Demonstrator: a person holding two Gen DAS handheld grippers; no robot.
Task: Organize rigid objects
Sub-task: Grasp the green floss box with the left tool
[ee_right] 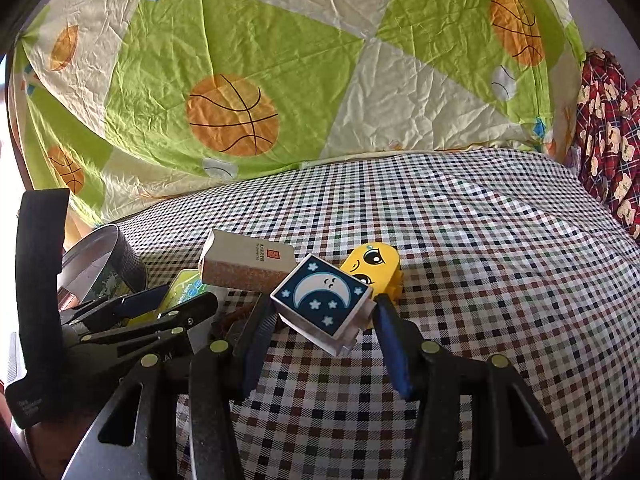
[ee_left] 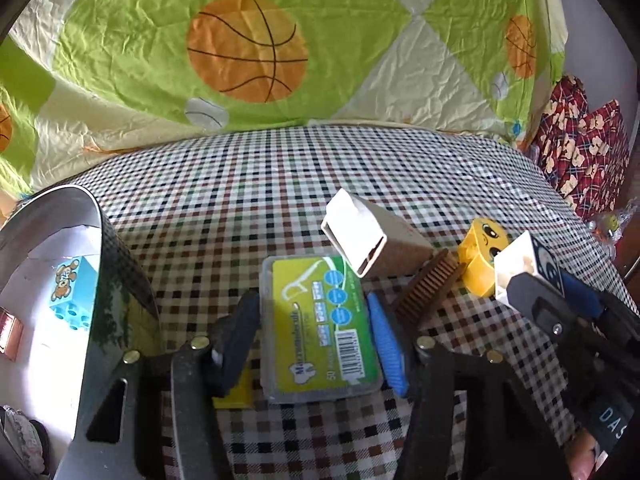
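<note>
A: Floss-pick box (ee_left: 318, 330) is sitting between your left tongs (ee_left: 316, 344), flat on the checked cloth of the bed (ee_left: 280, 184). Pads are flanking both long sides; I'm reading them as touching or just short of it, so can't tell whether the grip is made.

B: Handling?

A: I'm judging it light, stiff plastic with a glossy lid, so probably slippery. You're lined up across the narrow width, which looks like the right hold. Stay mid-length so it isn't pivoting.

B: Right side?

A: Your right tongs (ee_right: 320, 344) are gripping the moon block (ee_right: 322, 300), holding it tilted just above the cloth. It's a hard toy brick, light by the look of it, and you're clamping its side walls rather than the printed face.

B: Anything nearby?

A: Cardboard sleeve box (ee_left: 370, 238) is lying over the far corner of the floss box. A brown comb (ee_left: 428, 286) and a yellow face block (ee_left: 482, 258) are just right of it. Round tin (ee_left: 100, 240) is standing at the left with a blue monkey block (ee_left: 70, 294) inside, likely the drop spot.

B: Readable text?

A: Floss label is showing a floss-pick drawing, a barcode and "50"; the brand line is too blurred. Sleeve box is carrying small print and a red stamp, unreadable. Letters "DAS" are showing on your right tool body.
</note>
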